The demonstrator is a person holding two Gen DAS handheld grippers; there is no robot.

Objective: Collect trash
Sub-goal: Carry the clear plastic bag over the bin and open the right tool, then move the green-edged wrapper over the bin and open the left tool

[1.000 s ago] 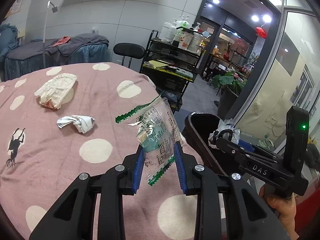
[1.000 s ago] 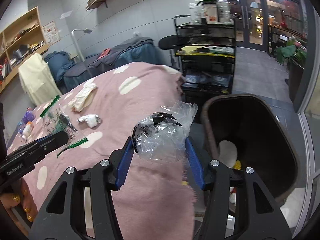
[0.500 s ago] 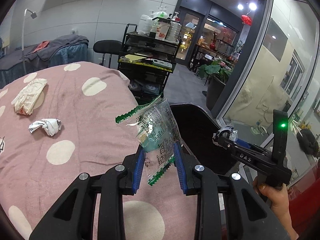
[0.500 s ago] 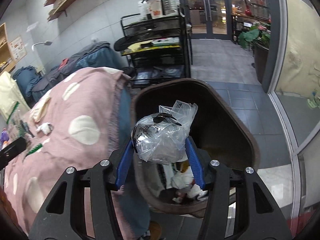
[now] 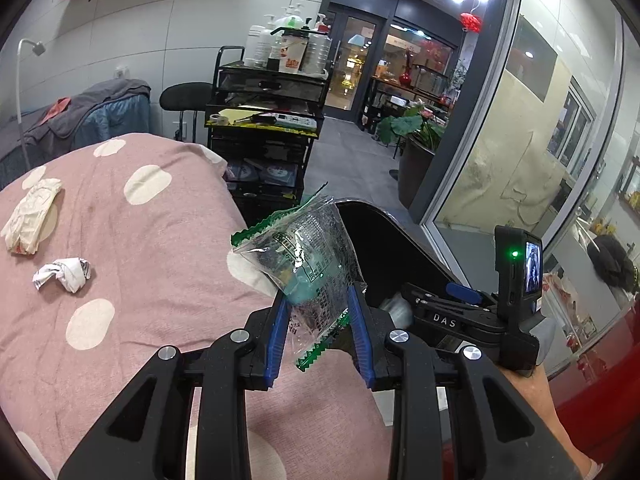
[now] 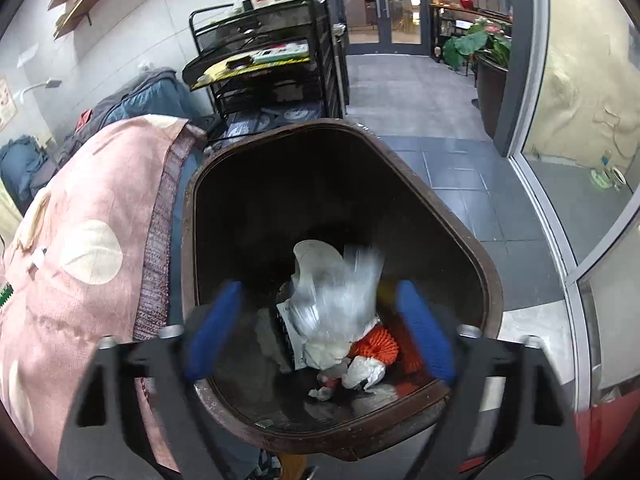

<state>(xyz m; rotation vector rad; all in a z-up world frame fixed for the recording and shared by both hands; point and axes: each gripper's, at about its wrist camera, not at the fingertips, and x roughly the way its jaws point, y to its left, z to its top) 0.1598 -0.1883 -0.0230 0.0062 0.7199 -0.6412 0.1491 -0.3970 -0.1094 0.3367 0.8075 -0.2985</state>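
- Right wrist view: the right gripper (image 6: 320,328) hangs over the dark brown plastic trash bin (image 6: 436,196); its jaws are opening, and the blurred clear crumpled plastic bag (image 6: 344,296) sits between the blue pads (image 6: 424,332) without either pad pressing on it, so it looks released and dropping.
- That bag reads as almost weightless, soft and slick; it should drift rather than fall straight, so it is best let go low over the bin's middle, as here.
- Below it, at about 5 o'clock in the bin, lie white paper scraps (image 6: 362,374) and an orange ribbed piece (image 6: 378,342).
- Left wrist view: the left gripper (image 5: 318,328) is clenched on a clear printed snack wrapper with green zigzag edges (image 5: 304,256), pinched near its lower end, most of it standing up toward 12 o'clock.
- Thin crinkly film like this is light, floppy and slippery; a pinch across a doubled or crumpled part would probably hold better than one on a single flat layer.
- On the pink cloth with cream dots (image 5: 160,248), at 9 o'clock, rest a small crumpled white printed paper ball (image 5: 62,274) and, farther toward 10 o'clock, a larger crumpled white paper wrapper (image 5: 32,216).
- Both look light and crushable; taking each across its bulk should do.
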